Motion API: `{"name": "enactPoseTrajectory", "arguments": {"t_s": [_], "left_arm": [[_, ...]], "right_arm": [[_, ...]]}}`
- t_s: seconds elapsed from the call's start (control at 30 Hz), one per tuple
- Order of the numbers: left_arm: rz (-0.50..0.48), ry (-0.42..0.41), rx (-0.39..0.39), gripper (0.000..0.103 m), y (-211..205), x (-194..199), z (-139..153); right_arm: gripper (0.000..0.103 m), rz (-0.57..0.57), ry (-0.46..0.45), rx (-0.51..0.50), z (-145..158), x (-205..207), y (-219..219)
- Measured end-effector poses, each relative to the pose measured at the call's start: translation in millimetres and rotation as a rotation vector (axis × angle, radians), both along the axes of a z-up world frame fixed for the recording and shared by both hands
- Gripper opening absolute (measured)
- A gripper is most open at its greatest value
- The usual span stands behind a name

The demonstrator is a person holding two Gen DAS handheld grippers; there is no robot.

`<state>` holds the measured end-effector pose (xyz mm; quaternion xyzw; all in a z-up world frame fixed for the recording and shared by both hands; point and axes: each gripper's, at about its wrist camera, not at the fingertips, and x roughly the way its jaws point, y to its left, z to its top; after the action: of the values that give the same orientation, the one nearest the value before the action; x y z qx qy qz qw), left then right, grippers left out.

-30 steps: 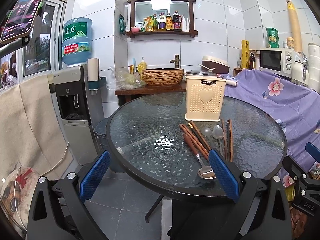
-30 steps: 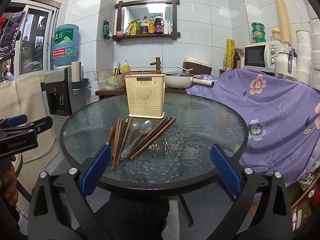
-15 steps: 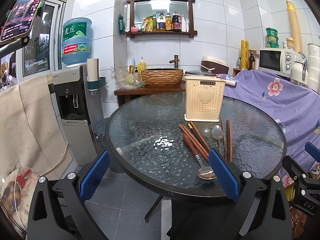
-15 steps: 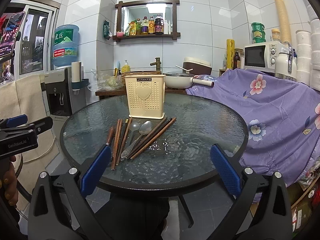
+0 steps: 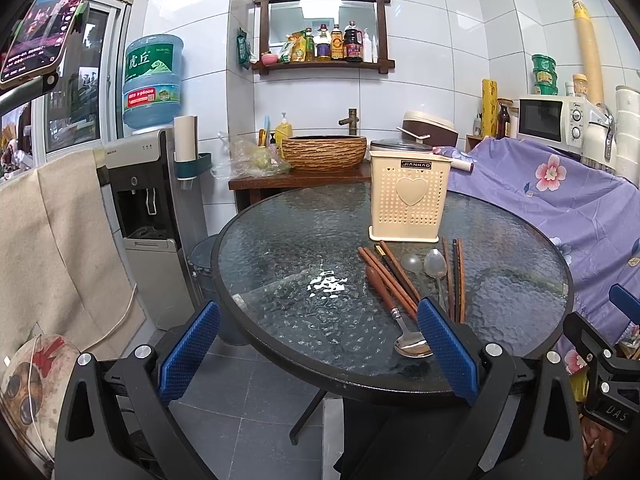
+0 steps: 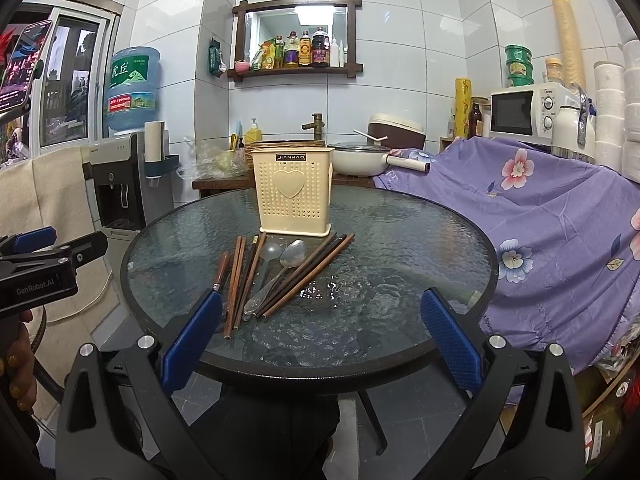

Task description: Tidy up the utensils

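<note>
Utensil lot on round textured-glass table [image 5: 280,264], none yet sorted; both my grippers empty.

Left wrist view: my left gripper [image 5: 318,350] spread wide, holding nothing, at the table's near edge; cream perforated plastic utensil holder with a heart [image 5: 409,196] upright at the far side; just before it lie reddish-brown wooden chopsticks [image 5: 390,276], a wood-handled steel spoon [image 5: 400,322] with bowl nearest me, a clear plastic spoon [image 5: 412,263], a plain metal spoon [image 5: 436,266]. Right wrist view: my right gripper [image 6: 320,332] likewise agape and empty; darker wooden chopsticks [image 6: 308,274] fanned to the right of the spoons; holder [image 6: 294,194] behind them. Handling, by my judgement: all light and stiff; metal likely slippery on glass; chopsticks thin and prone to roll; pinch each mid-shaft or mid-handle.
</note>
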<state>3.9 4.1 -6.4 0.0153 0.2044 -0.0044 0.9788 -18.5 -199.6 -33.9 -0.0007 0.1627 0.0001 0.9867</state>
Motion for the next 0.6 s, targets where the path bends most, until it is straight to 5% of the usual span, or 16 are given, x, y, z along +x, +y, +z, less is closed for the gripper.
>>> {"name": "enactPoseTrajectory", "arguments": {"t_s": [0.6], "left_arm": [[-0.001, 0.0, -0.003, 0.097, -1.1, -0.8, 0.1]], "right_arm": [[0.098, 0.001, 0.004, 0.0, -1.0, 0.7, -0.4]]}}
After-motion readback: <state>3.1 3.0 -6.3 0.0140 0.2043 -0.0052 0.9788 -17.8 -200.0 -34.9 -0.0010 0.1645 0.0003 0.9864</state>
